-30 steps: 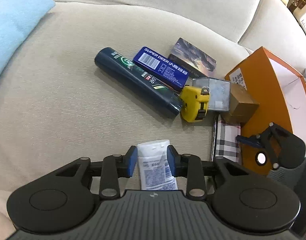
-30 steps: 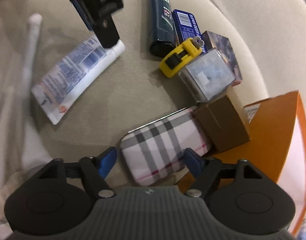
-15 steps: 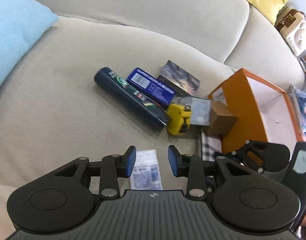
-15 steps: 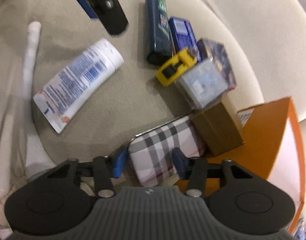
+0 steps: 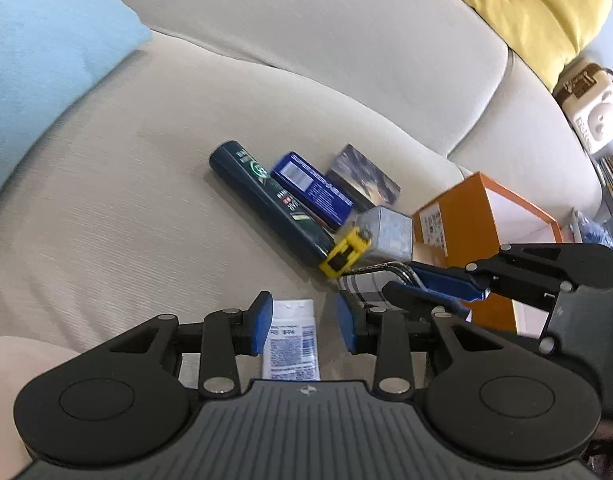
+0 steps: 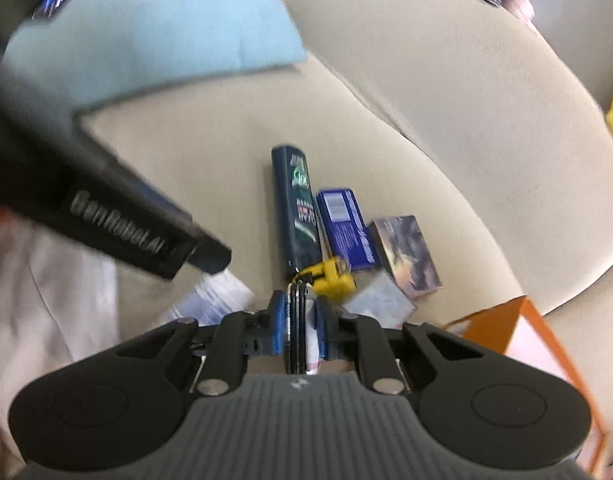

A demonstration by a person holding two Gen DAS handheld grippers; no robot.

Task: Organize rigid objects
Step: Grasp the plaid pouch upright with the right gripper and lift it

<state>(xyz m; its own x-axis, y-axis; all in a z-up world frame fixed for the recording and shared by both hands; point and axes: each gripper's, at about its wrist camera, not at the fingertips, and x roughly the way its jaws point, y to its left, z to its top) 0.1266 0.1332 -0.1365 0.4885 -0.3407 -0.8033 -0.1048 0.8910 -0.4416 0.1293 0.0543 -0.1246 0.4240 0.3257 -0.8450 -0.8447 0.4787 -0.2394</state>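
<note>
**Now lifting the plaid case toward the orange box**

Right now the right gripper (image 6: 299, 322) is pinching the plaid case (image 5: 364, 286) edge-on; its jaws have just been closing, and the thin metal-rimmed case is standing clamped between the blue pads, clear of the sofa cushion (image 5: 146, 208). The left gripper (image 5: 304, 322) is hanging partly spread and empty above the white tube (image 5: 292, 344), which is lying on the cushion between its pads without touching either.

The orange box (image 5: 458, 220) is sitting open just beside the held case, and it looks like the likely destination. The rest of the pile, namely the dark bottle (image 5: 266, 200), blue box (image 5: 312, 188), picture box (image 5: 364, 178), clear cube (image 5: 386, 232) and yellow tape measure (image 5: 344, 254), is crowding together against it.

What could go wrong: the grip is on a narrow edge, so the case could be pivoting or slipping out during a fast swing. Carrying it low could be knocking the tape measure or cube out of place. The two grippers are also working close together and could be colliding.
</note>
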